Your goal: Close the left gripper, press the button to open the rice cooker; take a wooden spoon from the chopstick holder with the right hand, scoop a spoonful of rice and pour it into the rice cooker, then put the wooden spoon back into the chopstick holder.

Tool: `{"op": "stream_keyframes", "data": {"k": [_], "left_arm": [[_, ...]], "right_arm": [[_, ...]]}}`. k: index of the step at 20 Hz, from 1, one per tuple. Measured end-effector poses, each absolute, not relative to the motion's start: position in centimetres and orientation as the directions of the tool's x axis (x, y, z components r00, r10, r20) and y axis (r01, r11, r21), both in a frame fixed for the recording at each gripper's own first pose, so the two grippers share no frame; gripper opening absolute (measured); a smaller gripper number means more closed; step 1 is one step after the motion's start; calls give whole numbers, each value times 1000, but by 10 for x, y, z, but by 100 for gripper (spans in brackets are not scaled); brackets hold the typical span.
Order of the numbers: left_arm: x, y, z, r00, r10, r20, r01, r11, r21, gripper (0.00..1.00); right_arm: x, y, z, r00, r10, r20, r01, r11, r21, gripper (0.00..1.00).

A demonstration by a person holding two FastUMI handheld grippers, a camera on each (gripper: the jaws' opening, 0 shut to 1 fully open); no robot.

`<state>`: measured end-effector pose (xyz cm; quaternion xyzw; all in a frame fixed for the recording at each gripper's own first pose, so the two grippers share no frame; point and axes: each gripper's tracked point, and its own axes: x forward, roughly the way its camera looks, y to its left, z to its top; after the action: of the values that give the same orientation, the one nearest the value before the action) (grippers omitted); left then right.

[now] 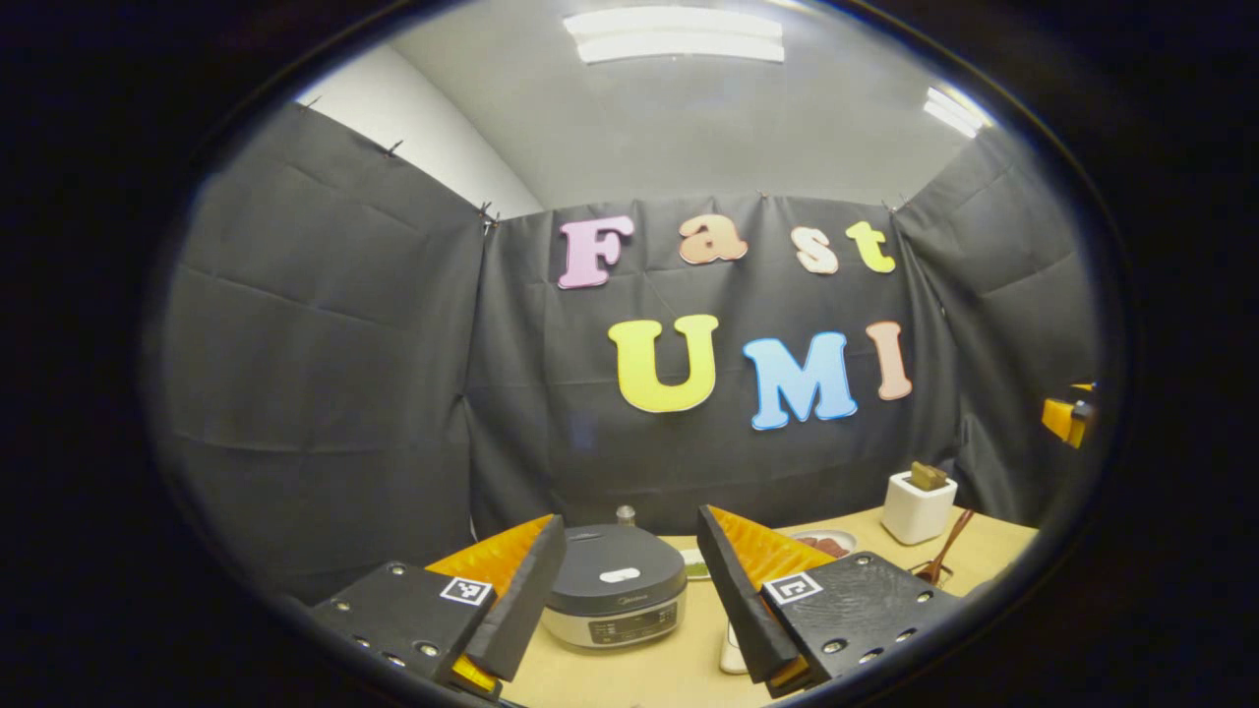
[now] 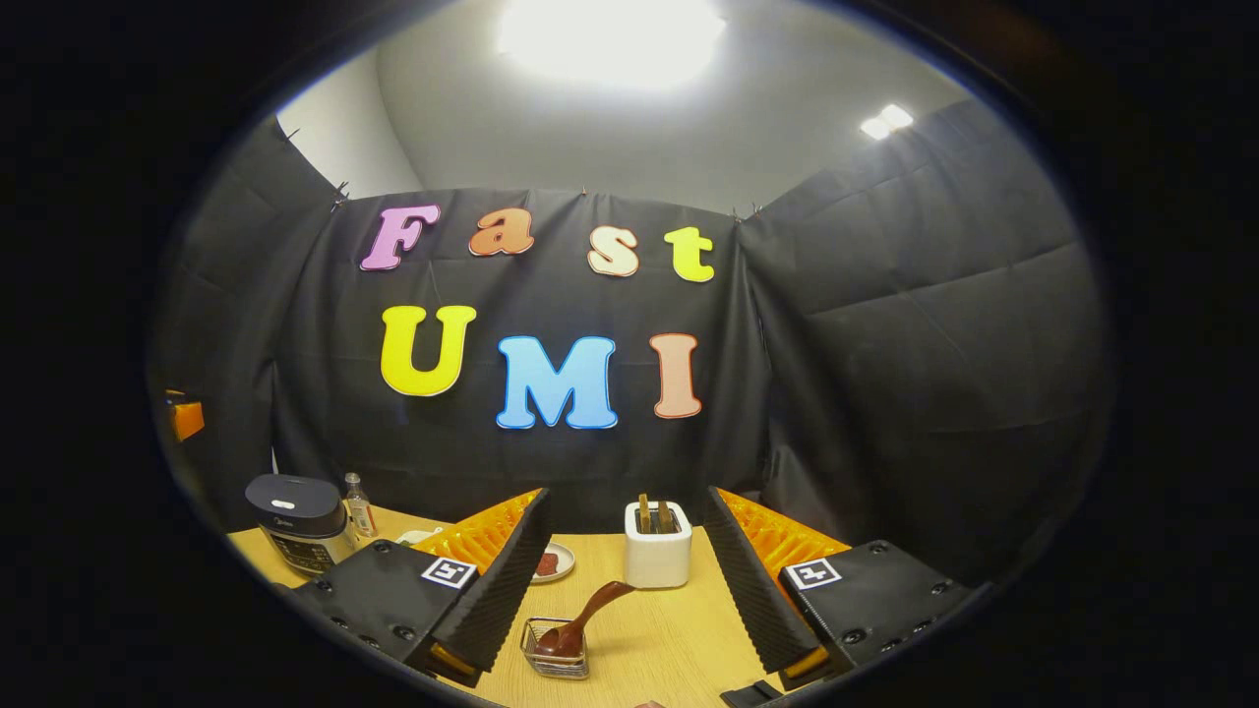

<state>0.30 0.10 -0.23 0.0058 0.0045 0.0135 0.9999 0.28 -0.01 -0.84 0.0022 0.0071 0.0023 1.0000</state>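
A dark-lidded rice cooker (image 1: 615,598) with its lid down stands on the wooden table, straight ahead of my left gripper (image 1: 629,580), which is open and held above the table short of it. The cooker (image 2: 300,521) also appears at the far left of the right gripper view. My right gripper (image 2: 625,570) is open, facing a white chopstick holder (image 2: 657,557) with wooden handles standing in it. Nearer, a brown wooden spoon (image 2: 585,621) rests with its bowl in a small glass dish (image 2: 557,651). The holder (image 1: 917,505) and spoon (image 1: 949,548) sit at the right of the left gripper view.
A small plate with reddish food (image 2: 552,563) lies between the cooker and the holder, and a small bottle (image 2: 359,506) stands right of the cooker. Black cloth walls close the booth behind and on both sides of the table (image 2: 669,629).
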Motion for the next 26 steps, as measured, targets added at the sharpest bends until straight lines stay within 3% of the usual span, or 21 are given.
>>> {"op": "stream_keyframes", "data": {"k": [21, 23, 25, 26], "left_arm": [[8, -36, 5, 999, 45, -10, -45, 999, 10, 83], [12, -34, 2, 998, 63, -13, -63, 998, 18, 60], [17, -28, 4, 995, 98, 0, -98, 995, 20, 60], [19, -30, 3, 995, 95, -7, -95, 995, 12, 48]], "right_arm": [[23, -23, -21, 998, 55, -23, -55, 998, -12, 98], [28, -21, -28, 996, 85, -26, -85, 996, -4, 98], [33, -22, -32, 994, 102, -28, -102, 995, 13, 98], [35, -23, -35, 994, 107, -31, -106, 994, 21, 97]]}}
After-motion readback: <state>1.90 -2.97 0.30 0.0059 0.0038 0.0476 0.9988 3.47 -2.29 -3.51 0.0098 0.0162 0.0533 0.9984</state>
